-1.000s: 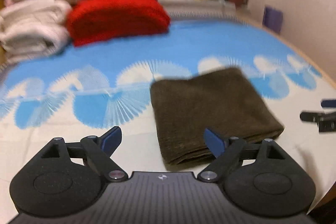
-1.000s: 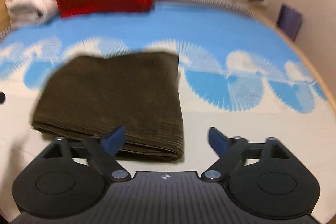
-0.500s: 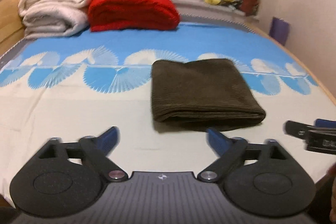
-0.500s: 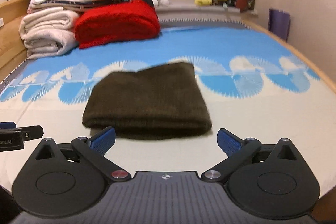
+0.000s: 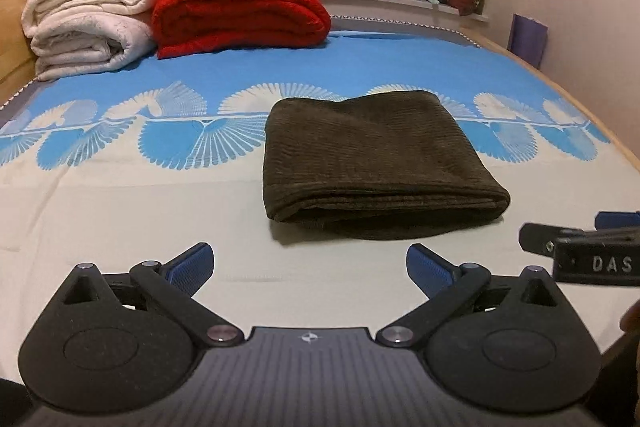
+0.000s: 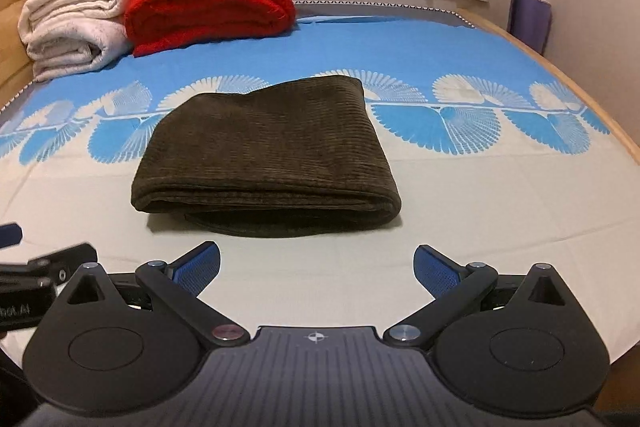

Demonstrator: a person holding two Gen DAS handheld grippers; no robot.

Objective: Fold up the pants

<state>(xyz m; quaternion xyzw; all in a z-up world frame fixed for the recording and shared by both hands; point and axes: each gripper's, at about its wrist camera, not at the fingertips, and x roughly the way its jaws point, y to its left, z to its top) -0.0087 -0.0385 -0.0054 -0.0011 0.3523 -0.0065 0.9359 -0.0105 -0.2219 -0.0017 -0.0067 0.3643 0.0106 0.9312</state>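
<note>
Left wrist view shows the pants (image 5: pixel 376 163) lying as a compact folded bundle on the bed (image 5: pixel 120 219), ahead of and slightly right of the left hand-held gripper (image 5: pixel 310 261), whose blue pads (image 5: pixel 192 263) stand wide apart and hold nothing. Right wrist view shows the right hand-held gripper (image 6: pixel 316 263) equally wide and empty, with the pants (image 6: pixel 264 151) ahead and slightly left, not touching either tool. The fold appears complete; the step in hand is judged to be withdrawal and a final check. Keep both tools clear of the near stacked edge so that the layers are not dragged open. If the lower layer protruding at the near edge needs correction, press down on top rather than pinch a single layer. The red blanket (image 6: pixel 208 3) lies well apart.
</note>
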